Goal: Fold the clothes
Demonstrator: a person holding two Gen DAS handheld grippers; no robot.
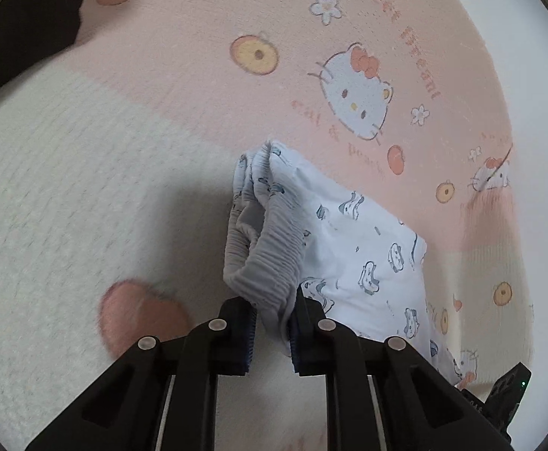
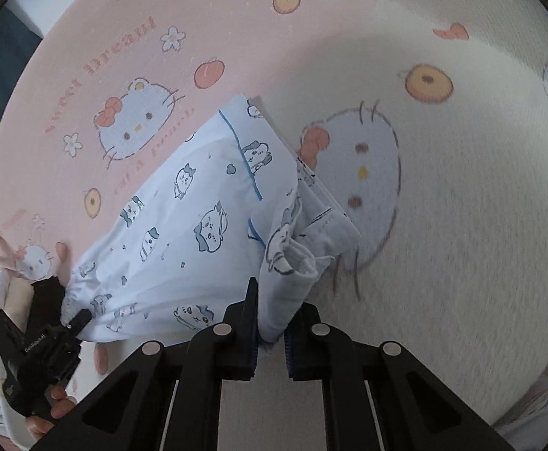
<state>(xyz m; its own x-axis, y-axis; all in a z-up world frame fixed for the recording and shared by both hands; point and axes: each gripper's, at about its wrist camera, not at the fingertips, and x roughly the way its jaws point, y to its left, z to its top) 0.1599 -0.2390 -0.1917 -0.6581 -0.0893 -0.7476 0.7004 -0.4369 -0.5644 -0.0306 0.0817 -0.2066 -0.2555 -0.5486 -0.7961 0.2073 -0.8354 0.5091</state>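
Two grippers are each clamped on the same pale blue printed shorts (image 1: 364,248): the left gripper (image 1: 272,329) pinches the gathered waistband, the right gripper (image 2: 270,325) a hem corner, cloth stretched between them above the pink-and-cream blanket (image 1: 142,173).

Soft, even daylight fills both wrist views, with no glare or hot spots. In the left wrist view a broad grey shadow (image 1: 183,218) with fuzzy edges lies on the blanket (image 1: 85,173) beside the lifted pale-blue printed garment (image 1: 352,248). In the right wrist view a larger dim patch (image 2: 405,173) darkens the blanket's cream part. Fisheye distortion bends the print strongly toward the rim, and a black vignette rings each frame. The near blanket is smeared by motion blur: the peach (image 1: 138,312) and the cat face (image 2: 360,173) look soft. The black gripper fingers (image 1: 236,338) stay sharp.
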